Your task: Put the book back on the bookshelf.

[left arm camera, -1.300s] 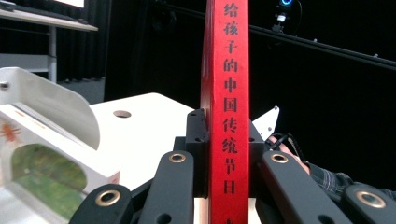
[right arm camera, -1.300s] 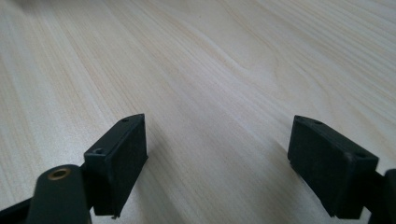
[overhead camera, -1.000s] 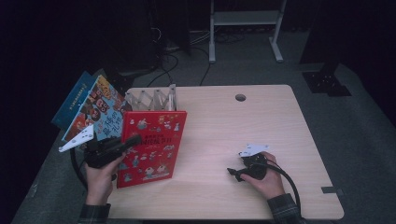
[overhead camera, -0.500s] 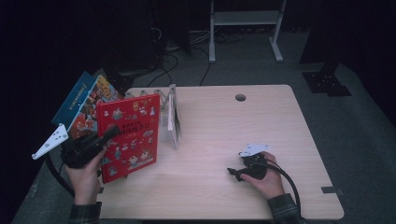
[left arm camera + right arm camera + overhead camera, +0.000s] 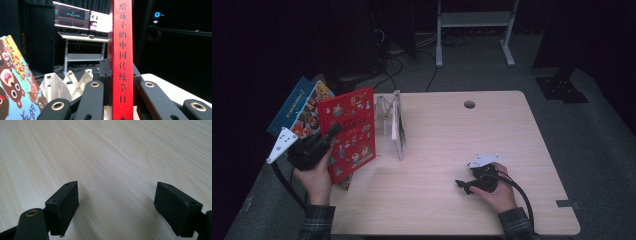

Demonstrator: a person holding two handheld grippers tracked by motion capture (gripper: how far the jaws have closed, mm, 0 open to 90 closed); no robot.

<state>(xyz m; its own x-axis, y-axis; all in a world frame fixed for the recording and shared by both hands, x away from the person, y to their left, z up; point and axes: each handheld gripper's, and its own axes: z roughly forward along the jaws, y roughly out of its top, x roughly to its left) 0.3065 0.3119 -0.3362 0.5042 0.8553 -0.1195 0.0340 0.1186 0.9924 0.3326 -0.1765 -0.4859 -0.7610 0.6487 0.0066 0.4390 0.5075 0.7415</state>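
Note:
A red picture book hangs upright over the table's left edge, tilted a little. My left gripper is shut on the book's edge. In the left gripper view the red spine with printed characters stands clamped between the two black jaws of that gripper. Near the front right of the wooden table, my right gripper rests in a hand. In the right gripper view its jaws stand wide apart over bare wood, with nothing between them.
A white folding book rack stands at the table's back left, just right of the red book. Two colourful books lean off the table's left side; one shows a cartoon bear. A cable hole lies near the far edge.
My left gripper has carried the red book left and slightly up, away from the front of the rack toward the leaning books. The right gripper has stayed put.

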